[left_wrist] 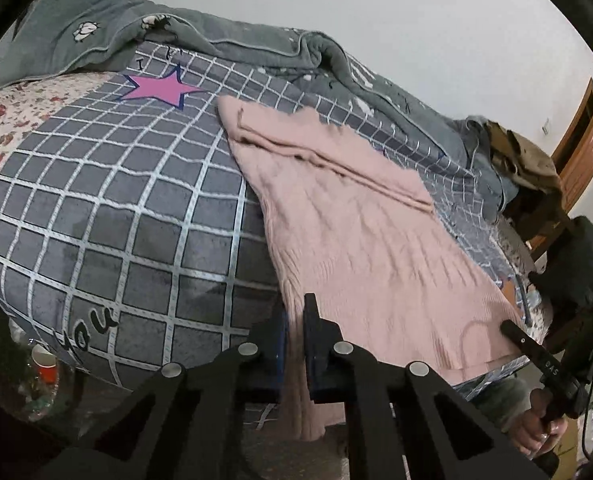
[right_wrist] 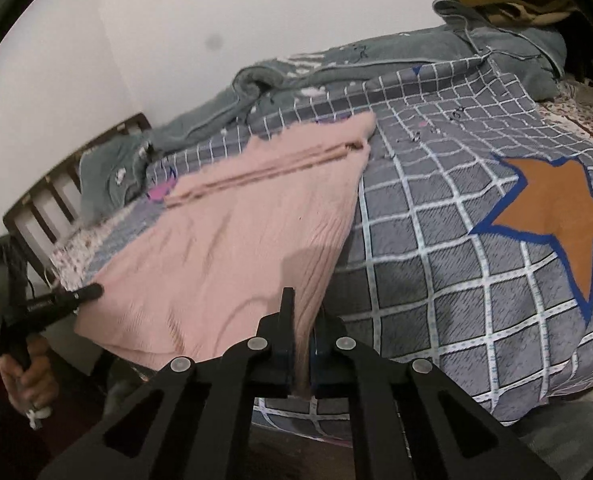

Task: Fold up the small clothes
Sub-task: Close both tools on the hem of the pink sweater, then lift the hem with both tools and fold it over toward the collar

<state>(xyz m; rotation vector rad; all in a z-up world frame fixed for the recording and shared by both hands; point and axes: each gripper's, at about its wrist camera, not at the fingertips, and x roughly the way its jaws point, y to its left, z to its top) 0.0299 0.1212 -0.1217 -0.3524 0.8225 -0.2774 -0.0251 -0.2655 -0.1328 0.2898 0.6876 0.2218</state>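
Note:
A pink knit garment (left_wrist: 356,240) lies spread on the grey checked bedspread (left_wrist: 116,220), its far part folded over in a band. My left gripper (left_wrist: 295,312) is shut on the garment's near left corner at the bed's edge. My right gripper (right_wrist: 304,312) is shut on the garment's (right_wrist: 236,248) near right corner. The right gripper also shows at the right in the left wrist view (left_wrist: 512,330), and the left gripper shows at the left in the right wrist view (right_wrist: 92,291). The cloth hangs stretched between both grips.
A grey-green blanket (left_wrist: 256,40) is bunched along the wall side. A pink star (left_wrist: 160,88) and an orange star (right_wrist: 556,216) are printed on the bedspread. A wooden headboard (right_wrist: 44,204) and piled clothes (left_wrist: 524,160) stand at the bed's ends. A red cup (left_wrist: 46,364) sits below left.

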